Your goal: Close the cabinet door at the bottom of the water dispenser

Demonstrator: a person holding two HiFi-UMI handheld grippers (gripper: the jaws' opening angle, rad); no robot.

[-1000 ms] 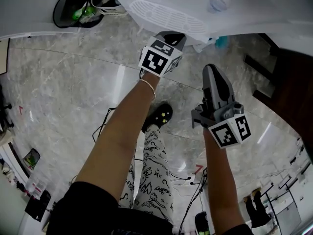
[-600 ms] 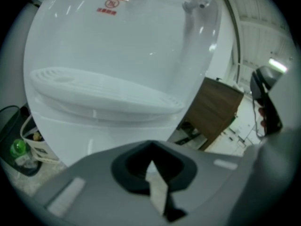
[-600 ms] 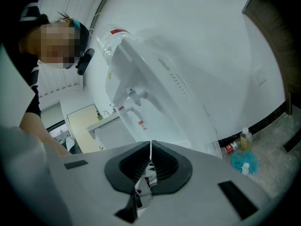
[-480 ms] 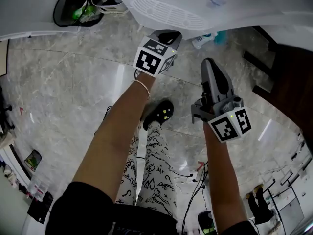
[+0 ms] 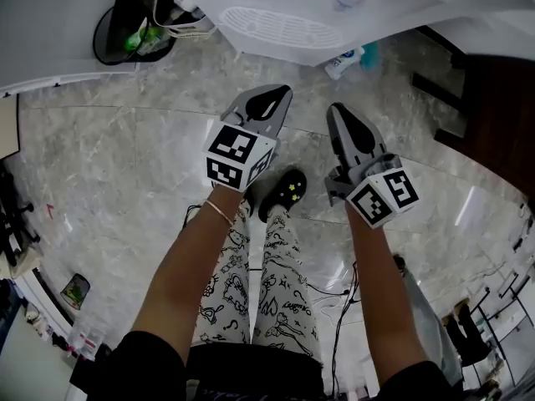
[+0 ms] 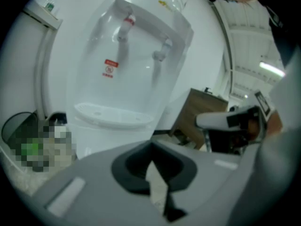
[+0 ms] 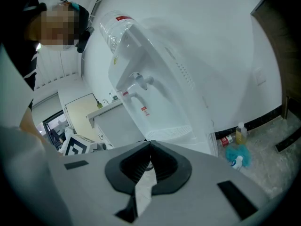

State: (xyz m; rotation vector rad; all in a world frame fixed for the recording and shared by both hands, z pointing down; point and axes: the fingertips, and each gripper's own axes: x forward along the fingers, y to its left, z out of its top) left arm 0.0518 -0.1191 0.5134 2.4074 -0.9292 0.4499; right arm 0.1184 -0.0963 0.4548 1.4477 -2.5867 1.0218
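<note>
The white water dispenser (image 5: 284, 7) stands at the top of the head view, its drip tray (image 5: 284, 27) facing me. In the left gripper view its lower front (image 6: 101, 142) below the tray (image 6: 110, 114) is a plain white panel with no door standing out. My left gripper (image 5: 282, 90) and right gripper (image 5: 336, 107) hang side by side over the marble floor, a short way in front of the dispenser. Both are shut and hold nothing. In the right gripper view the dispenser (image 7: 155, 98) carries a water bottle (image 7: 115, 29) on top.
A black bin (image 5: 125, 32) with a green item stands left of the dispenser. Small bottles (image 7: 233, 138) and a blue cloth-like thing (image 7: 237, 154) lie on the floor at its right. A dark wooden cabinet (image 5: 493, 98) is at the right. Cables (image 5: 343, 307) trail by my feet.
Both grippers have drawn back from the dispenser toward my body. The left one was close under the drip tray and now sits lower and further left.
</note>
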